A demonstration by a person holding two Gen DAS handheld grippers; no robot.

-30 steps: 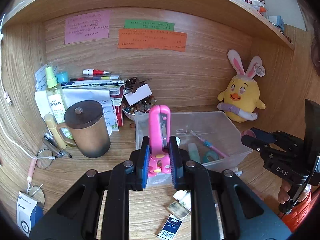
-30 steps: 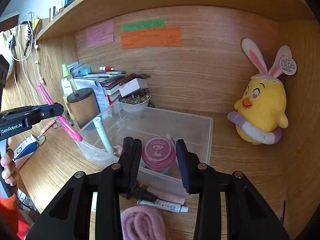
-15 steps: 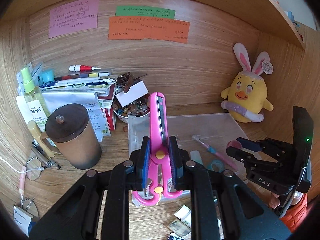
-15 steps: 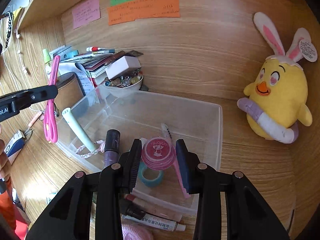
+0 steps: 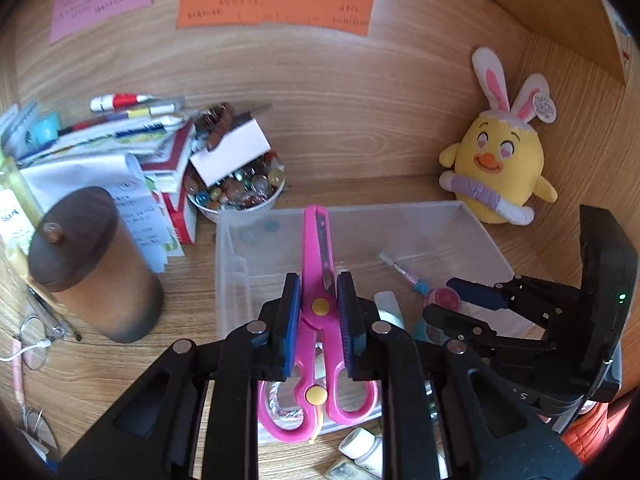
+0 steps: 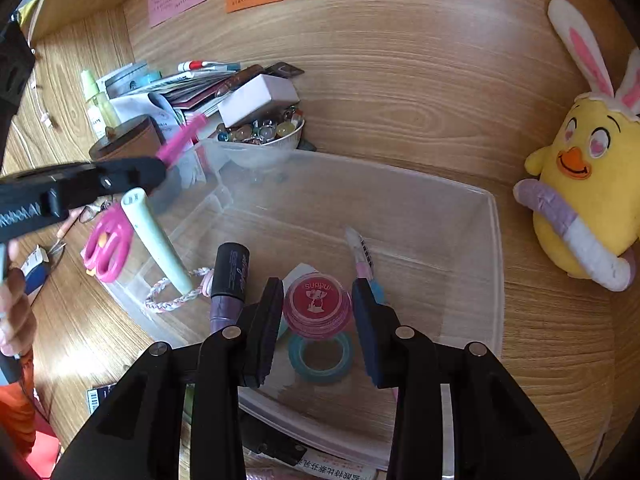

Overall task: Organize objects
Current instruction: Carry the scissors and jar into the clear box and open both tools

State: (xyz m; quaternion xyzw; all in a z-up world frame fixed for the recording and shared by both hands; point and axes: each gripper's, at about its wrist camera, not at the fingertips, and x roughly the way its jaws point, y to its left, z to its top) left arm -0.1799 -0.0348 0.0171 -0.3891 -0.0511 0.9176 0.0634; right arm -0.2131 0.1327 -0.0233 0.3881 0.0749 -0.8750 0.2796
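My left gripper [image 5: 319,309] is shut on pink scissors [image 5: 318,320], held blades forward over the near left of a clear plastic bin [image 5: 476,236]. In the right wrist view the scissors [image 6: 108,248] hang above the bin's left wall [image 6: 208,200]. My right gripper [image 6: 318,322] holds a small pink jar with a red lid [image 6: 316,306] low inside the bin, above a teal tape roll [image 6: 320,356]. The bin also holds a pale green tube [image 6: 156,240], a purple-black tube [image 6: 228,280], a braided cord [image 6: 176,300] and a pink pen [image 6: 362,260].
A brown lidded mug [image 5: 92,264] stands left of the bin. A bowl of glass beads [image 5: 236,188] and a stack of papers [image 5: 120,136] lie behind it. A yellow bunny plush [image 5: 500,168] sits at the back right. Small bottles and cards [image 5: 360,452] lie in front.
Both grippers moved forward and down towards the bin. The right gripper lowered the pink jar into the bin. The left gripper brought the scissors over the bin's left part.
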